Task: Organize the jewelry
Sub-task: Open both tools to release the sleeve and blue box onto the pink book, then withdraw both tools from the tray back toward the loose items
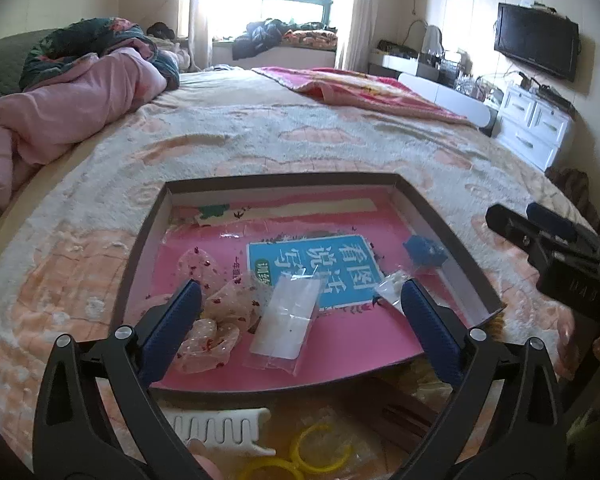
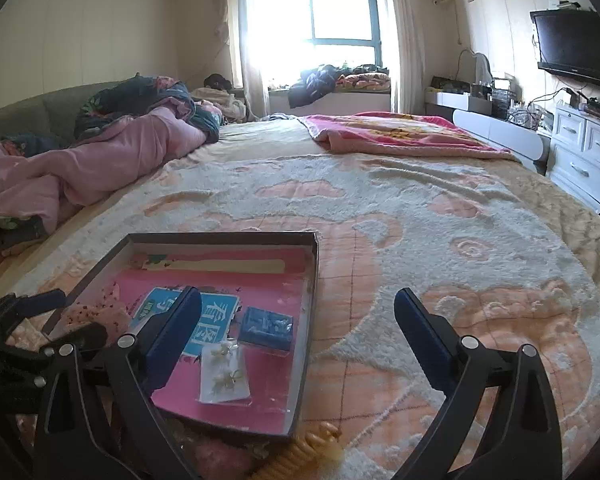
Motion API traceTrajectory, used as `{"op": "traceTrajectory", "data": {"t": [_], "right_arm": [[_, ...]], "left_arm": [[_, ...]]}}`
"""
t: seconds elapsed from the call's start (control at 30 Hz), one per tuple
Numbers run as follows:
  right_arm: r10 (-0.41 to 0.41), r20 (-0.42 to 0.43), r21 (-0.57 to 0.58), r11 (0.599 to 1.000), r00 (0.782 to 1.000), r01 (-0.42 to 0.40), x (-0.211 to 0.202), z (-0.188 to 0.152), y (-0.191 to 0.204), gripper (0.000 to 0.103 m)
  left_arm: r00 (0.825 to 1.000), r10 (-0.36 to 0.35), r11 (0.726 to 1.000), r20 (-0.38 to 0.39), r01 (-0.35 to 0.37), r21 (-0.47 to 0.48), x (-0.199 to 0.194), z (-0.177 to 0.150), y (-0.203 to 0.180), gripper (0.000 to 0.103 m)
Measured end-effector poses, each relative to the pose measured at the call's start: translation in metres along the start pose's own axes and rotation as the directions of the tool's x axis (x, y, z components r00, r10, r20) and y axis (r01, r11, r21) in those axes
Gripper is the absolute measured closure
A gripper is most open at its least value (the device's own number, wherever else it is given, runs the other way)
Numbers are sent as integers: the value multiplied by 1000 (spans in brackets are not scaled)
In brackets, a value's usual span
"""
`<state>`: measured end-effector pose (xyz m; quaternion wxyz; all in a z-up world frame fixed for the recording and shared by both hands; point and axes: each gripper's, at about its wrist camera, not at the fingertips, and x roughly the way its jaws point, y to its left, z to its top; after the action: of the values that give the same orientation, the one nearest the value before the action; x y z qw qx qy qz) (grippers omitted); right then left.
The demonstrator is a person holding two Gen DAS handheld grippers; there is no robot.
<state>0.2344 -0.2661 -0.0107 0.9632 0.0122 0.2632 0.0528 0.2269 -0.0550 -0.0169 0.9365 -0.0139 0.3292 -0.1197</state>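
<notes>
Pink card lines the floor of the shallow dark-rimmed tray (image 1: pixel 140 240) that lies on the bed (image 1: pixel 340 140), and the jewelry is gathered there, likely so that small pieces do not sink into the fluffy blanket. Going from left to right in the left wrist view: a sheer spotted scrunchie (image 1: pixel 216 320) lies just beside the left finger of the left gripper (image 1: pixel 300 312), a clear empty-looking packet (image 1: pixel 288 320) rests between that gripper's fingers, untouched, and a small bag of pale earrings (image 1: pixel 392 284) sits near the right finger, with a blue box (image 1: pixel 424 250) behind it against the tray's right wall. Both grippers stand wide and hold nothing; the right gripper (image 2: pixel 298 324) straddles the tray's right rim, over the earring bag (image 2: pixel 224 376).

Still outside the tray, at its near edge, are a white comb (image 1: pixel 220 424), yellow rings (image 1: pixel 320 448) and a yellow coiled hair tie (image 2: pixel 300 452). The tray's raised wall is the one edge to clear. To the right the blanket is open, and the tray's far half has free space.
</notes>
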Motion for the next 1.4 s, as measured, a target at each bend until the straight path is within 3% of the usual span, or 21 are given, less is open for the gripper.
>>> {"op": "traceTrajectory", "data": {"t": [0.6,1.4], "right_arm": [[55,26,-37,998,998,-54,-46,-13,18,8],[146,3,-123,982,989,-144,-71,-33,56,8]], "left_arm": [[996,50,996,69,-45,-70,-43,0,23,12],[991,122,987,50,-116,-109,-68,-28,54,12]]}}
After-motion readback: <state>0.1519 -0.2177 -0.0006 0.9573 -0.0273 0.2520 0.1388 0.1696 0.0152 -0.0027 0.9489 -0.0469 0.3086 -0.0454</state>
